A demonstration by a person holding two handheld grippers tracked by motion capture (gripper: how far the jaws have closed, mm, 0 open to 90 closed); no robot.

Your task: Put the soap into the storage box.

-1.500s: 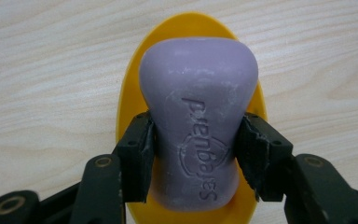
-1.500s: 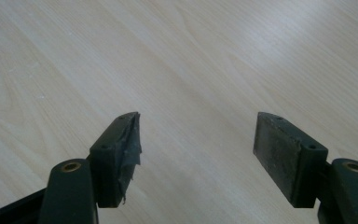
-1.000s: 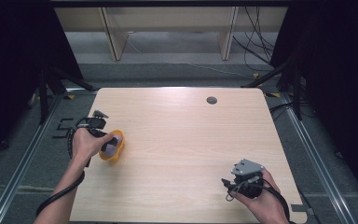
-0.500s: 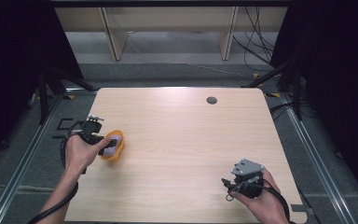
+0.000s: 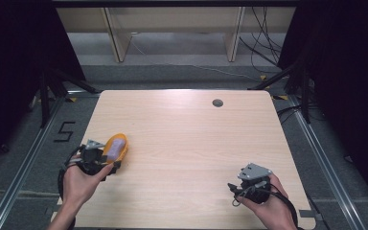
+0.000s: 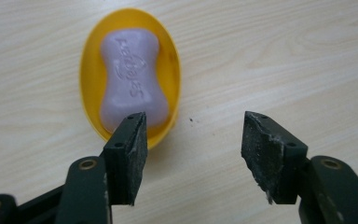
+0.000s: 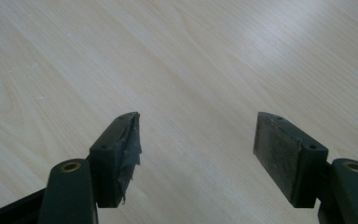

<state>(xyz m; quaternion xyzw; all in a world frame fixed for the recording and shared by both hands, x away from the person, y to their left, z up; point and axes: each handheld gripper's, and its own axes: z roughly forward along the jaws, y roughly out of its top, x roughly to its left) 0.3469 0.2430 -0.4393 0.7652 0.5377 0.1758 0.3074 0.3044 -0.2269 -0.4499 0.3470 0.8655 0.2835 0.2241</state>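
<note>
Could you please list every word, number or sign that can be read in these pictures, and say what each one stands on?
"5": black figure on the grey floor, left of the table.
Raised word on the purple soap in the yellow dish: letters show in the left gripper view, but too soft and skewed to read with certainty.
Nothing else legible.

Soap (image 6: 129,77) in the dish (image 6: 171,65), on the table (image 5: 187,139) near its left edge. Left gripper (image 5: 106,162) just beside the near end of the dish, jaws apart with bare table between them. Right gripper (image 5: 236,188) far off at the near right corner, jaws apart over bare table; small hole (image 5: 217,102) toward the far edge.
</note>
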